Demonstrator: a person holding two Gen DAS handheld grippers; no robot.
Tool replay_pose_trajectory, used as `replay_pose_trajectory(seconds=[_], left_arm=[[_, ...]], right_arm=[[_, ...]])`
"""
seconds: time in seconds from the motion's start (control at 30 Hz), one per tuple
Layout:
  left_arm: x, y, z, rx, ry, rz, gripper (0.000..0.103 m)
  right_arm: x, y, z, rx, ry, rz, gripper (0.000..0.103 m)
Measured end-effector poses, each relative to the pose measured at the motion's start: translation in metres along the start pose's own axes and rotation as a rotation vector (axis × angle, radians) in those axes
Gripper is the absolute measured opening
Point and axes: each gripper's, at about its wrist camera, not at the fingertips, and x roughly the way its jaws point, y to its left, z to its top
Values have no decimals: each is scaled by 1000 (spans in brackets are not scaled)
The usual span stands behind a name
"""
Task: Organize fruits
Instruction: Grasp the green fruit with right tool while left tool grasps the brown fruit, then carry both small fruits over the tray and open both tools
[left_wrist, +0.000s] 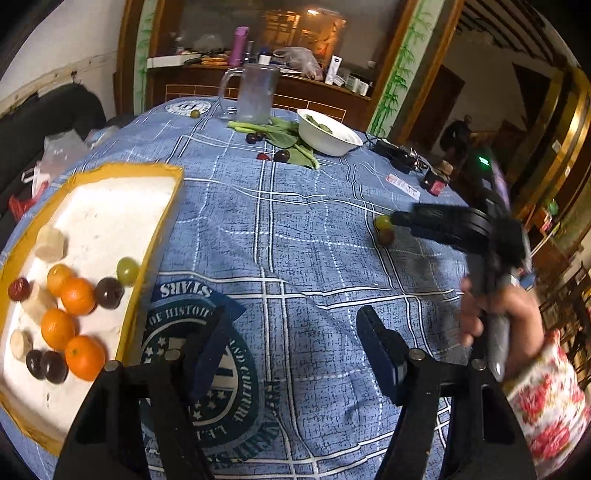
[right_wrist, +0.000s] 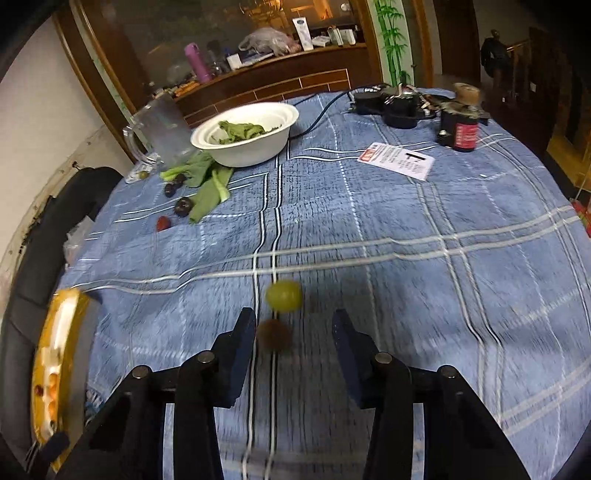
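Note:
A yellow-rimmed white tray (left_wrist: 155, 236) at the left holds oranges (left_wrist: 77, 295), dark plums (left_wrist: 109, 292), a green grape (left_wrist: 127, 270) and pale pieces. My left gripper (left_wrist: 295, 332) hangs open over bare blue cloth beside the tray, nothing between its fingers. A loose green grape (right_wrist: 283, 295) and a small brown fruit (right_wrist: 275, 334) lie on the cloth. My right gripper (right_wrist: 295, 332) straddles the brown fruit, which sits close to the left finger with a gap on the right; the pads do not press it. The right gripper's tips (left_wrist: 399, 221) reach the grape (left_wrist: 383, 222).
Far across the table stand a white bowl (right_wrist: 280, 136) of greens, a glass mug (right_wrist: 166, 125), loose leaves (right_wrist: 207, 192), dark plums (right_wrist: 183, 206) and a red fruit (right_wrist: 163, 223). A paper card (right_wrist: 397, 160), black cables and a dark bottle (right_wrist: 461, 133) sit at the right.

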Motion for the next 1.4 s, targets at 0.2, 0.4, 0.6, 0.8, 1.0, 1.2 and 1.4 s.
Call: replay_pose_trajectory(seconds=[0.2, 0.4, 0.6, 0.8, 1.0, 1.2, 1.4], left_arm=[[11, -9, 3, 16, 30, -13, 69], [27, -30, 20, 58, 52, -37, 69], [70, -71, 38, 121, 100, -73, 69], [126, -108, 56, 149, 128, -95, 69], [167, -117, 64, 141, 126, -98, 45], [172, -128, 60, 217, 88, -76, 20], [162, -109, 66, 150, 73, -134, 20]], right_arm=[[32, 7, 6, -21, 15, -34, 44], [17, -4, 4, 15, -4, 22, 26], [-16, -40, -25, 101, -37, 42, 26], [-39, -77, -40, 166, -136, 25, 26], [-38, -79, -34, 155, -136, 49, 27], [-40, -72, -33, 128, -147, 41, 27], [-40, -72, -33, 136, -142, 77, 27]])
